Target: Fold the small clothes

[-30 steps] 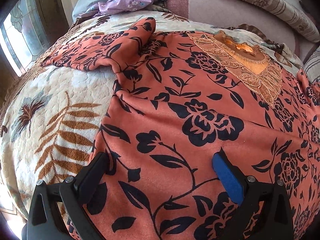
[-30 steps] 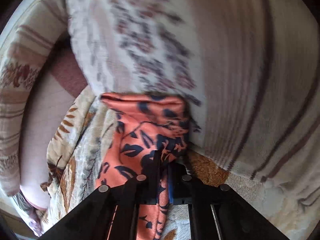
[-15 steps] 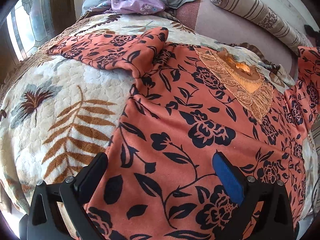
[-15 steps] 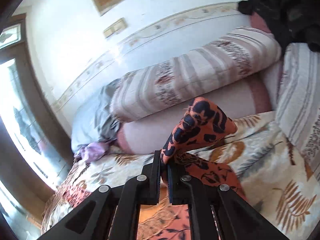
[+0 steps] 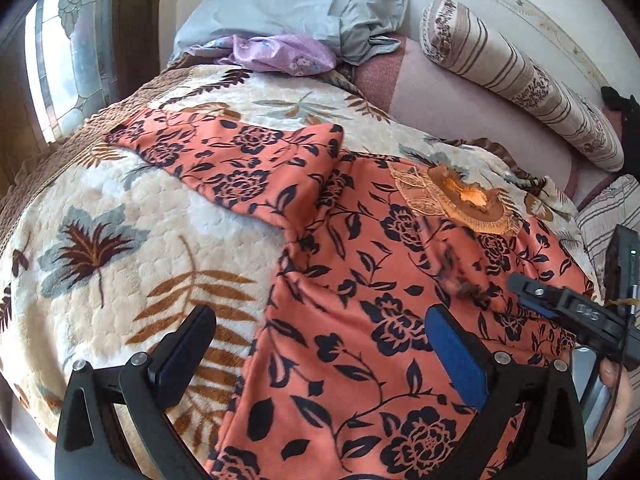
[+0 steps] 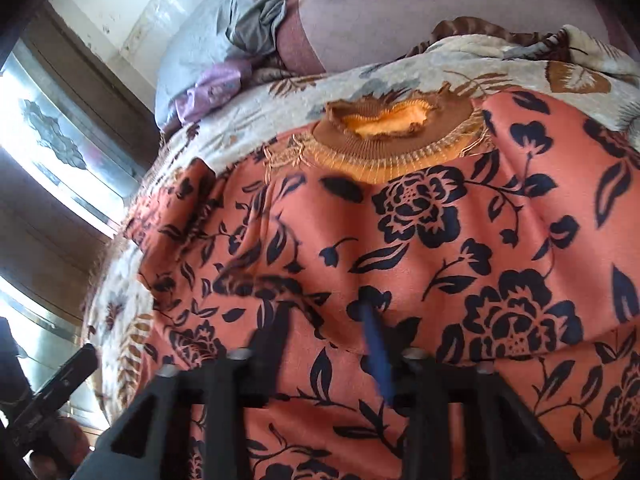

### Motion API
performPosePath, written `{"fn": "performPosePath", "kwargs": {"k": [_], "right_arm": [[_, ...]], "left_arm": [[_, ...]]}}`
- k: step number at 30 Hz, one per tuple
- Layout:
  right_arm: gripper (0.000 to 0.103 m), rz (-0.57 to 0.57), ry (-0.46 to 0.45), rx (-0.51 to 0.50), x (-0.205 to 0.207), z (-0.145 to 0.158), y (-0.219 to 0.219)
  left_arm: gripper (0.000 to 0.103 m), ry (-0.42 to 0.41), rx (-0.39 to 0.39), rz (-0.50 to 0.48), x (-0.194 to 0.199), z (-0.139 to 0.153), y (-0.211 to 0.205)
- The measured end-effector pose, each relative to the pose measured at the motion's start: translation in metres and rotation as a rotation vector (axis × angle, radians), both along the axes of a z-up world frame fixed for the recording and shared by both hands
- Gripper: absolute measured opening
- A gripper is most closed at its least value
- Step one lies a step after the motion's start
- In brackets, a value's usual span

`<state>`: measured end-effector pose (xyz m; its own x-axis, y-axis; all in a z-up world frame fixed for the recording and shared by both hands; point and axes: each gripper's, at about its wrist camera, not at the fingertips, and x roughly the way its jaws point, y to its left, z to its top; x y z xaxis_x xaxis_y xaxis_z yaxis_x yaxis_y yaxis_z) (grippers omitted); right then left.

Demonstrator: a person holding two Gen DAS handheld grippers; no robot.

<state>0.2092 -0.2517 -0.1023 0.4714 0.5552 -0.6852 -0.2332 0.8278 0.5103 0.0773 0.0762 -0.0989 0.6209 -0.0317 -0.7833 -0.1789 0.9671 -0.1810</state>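
Note:
An orange top [image 5: 360, 320] with dark flowers and a brown knitted collar [image 5: 464, 200] lies spread on the bed. Its left sleeve [image 5: 224, 160] stretches out toward the window. My left gripper [image 5: 320, 344] hovers open over the top's lower left edge, with no cloth between its pads. My right gripper [image 6: 324, 328] hangs above the chest of the top [image 6: 440, 240]. Its jaws are opening and blurred, and no cloth is pinched between them. A blurred fold of the right sleeve [image 5: 456, 276] lies across the body. The right gripper [image 5: 560, 312] also shows at the left view's right edge.
A cream blanket with brown leaves [image 5: 120, 240] covers the bed. Grey and lilac cloths [image 5: 288, 52] are piled at the head, beside a striped bolster [image 5: 520, 80]. A window [image 5: 68, 52] is at the left. A hand [image 5: 612, 400] shows at the right edge.
My right gripper carried the right sleeve from the bed's far side over the body of the top and let go. My left gripper rose a little and stayed open.

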Motion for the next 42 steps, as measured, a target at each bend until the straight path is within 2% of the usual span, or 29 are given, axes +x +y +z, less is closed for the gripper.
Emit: {"fn": "performPosePath", "kwargs": {"k": [1,4,6,10,13,15,18,20,22,23,24,25,26,28,29,34,36,38,42], "right_arm": [[0.094,-0.029,-0.023,0.037,-0.004,0.007,-0.012],[0.094,-0.103,-0.007,0.156,-0.011,0.013,-0.043],[0.094,-0.143,0.010,0.214,-0.018,0.011,-0.062],[0.094,-0.176,0.028,0.262,-0.033,0.001,-0.086],[0.094,-0.187,0.030,0.286,-0.043,-0.006,-0.096],[0.094,-0.185,0.030,0.284,-0.048,-0.011,-0.099],[0.094,-0.189,0.046,0.290,-0.051,-0.024,-0.101],[0.094,-0.202,0.068,0.304,-0.051,-0.035,-0.103],[0.094,-0.212,0.078,0.318,-0.053,-0.045,-0.104],[0.093,-0.212,0.066,0.314,-0.054,-0.046,-0.104],[0.093,-0.208,0.055,0.308,-0.056,-0.046,-0.103],[0.093,-0.204,0.045,0.298,-0.057,-0.046,-0.102],[0.093,-0.199,0.039,0.287,-0.058,-0.046,-0.100],[0.093,-0.188,0.030,0.270,-0.059,-0.046,-0.099],[0.093,-0.182,0.027,0.267,-0.060,-0.047,-0.098],[0.093,-0.163,0.038,0.275,-0.060,-0.047,-0.101],[0.093,-0.159,0.051,0.277,-0.060,-0.046,-0.102],[0.093,-0.157,0.069,0.284,-0.059,-0.042,-0.104],[0.093,-0.175,0.019,0.335,-0.054,-0.012,-0.124]], "left_arm": [[0.103,0.000,-0.013,-0.029,0.008,0.000,-0.008],[0.103,0.034,-0.094,-0.104,0.037,-0.005,-0.032],[0.103,0.084,-0.201,-0.140,0.058,-0.016,-0.044],[0.103,0.210,-0.440,-0.104,0.092,-0.044,-0.056],[0.103,0.282,-0.563,-0.016,0.105,-0.064,-0.056],[0.103,0.305,-0.615,0.011,0.110,-0.072,-0.057],[0.100,0.304,-0.632,0.006,0.113,-0.072,-0.064],[0.084,0.327,-0.626,0.002,0.118,-0.074,-0.067],[0.057,0.356,-0.593,0.014,0.121,-0.077,-0.069],[0.050,0.364,-0.570,0.013,0.121,-0.077,-0.070],[0.037,0.375,-0.545,0.011,0.123,-0.079,-0.069],[0.017,0.386,-0.518,0.016,0.123,-0.079,-0.068],[0.010,0.401,-0.489,0.024,0.124,-0.080,-0.068],[0.006,0.386,-0.480,0.016,0.124,-0.079,-0.065],[0.006,0.354,-0.450,0.007,0.123,-0.071,-0.064],[0.006,0.020,-0.201,-0.100,0.111,0.018,-0.076],[0.006,-0.045,-0.145,-0.116,0.108,0.037,-0.072],[0.006,-0.016,-0.124,-0.096,0.117,0.029,-0.060],[0.006,0.166,-0.093,-0.007,0.141,-0.037,-0.036]]}}
